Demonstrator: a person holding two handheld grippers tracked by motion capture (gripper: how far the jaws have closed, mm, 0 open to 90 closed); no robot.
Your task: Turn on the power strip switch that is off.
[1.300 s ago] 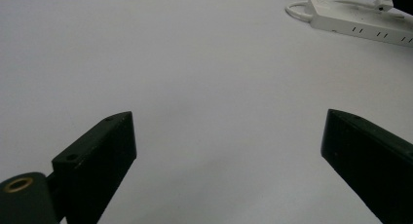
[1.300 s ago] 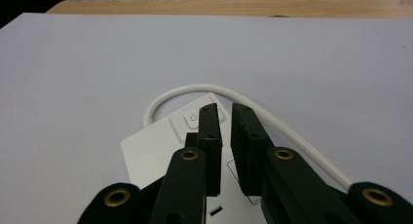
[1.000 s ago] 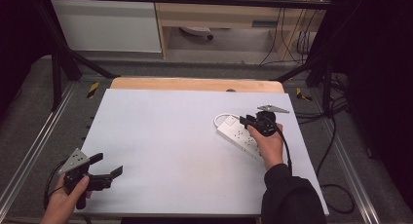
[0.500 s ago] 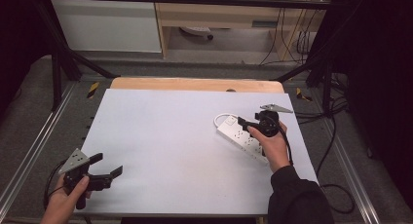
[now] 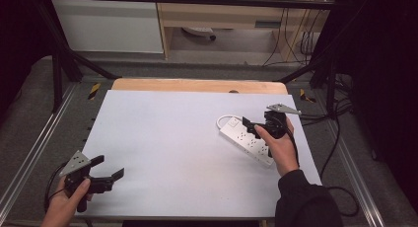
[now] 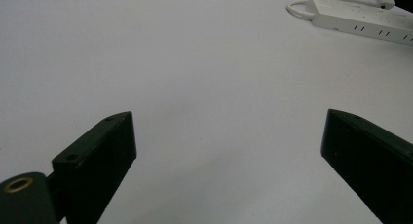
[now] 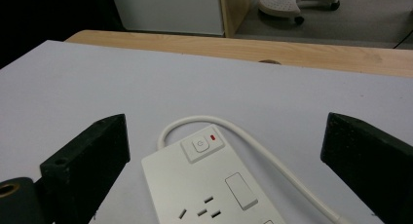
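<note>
A white power strip lies at the right of the white tabletop, with its cord looped round the far end. My right gripper hovers over that end. Its jaws have just been opening and now stand wide. In the right gripper view the strip's switch and a small red light lie below and between the jaws, and nothing is gripped. My left gripper rests open near the front left corner, holding nothing. The left gripper view shows the power strip far off.
A bare wooden strip runs along the table's far edge. Metal rails flank both sides. Cables trail on the floor at the right. A white cabinet and a wooden shelf stand beyond the table.
The right gripper's jaws have spread wide open above the switch end of the power strip. The left gripper has stayed where it was.
</note>
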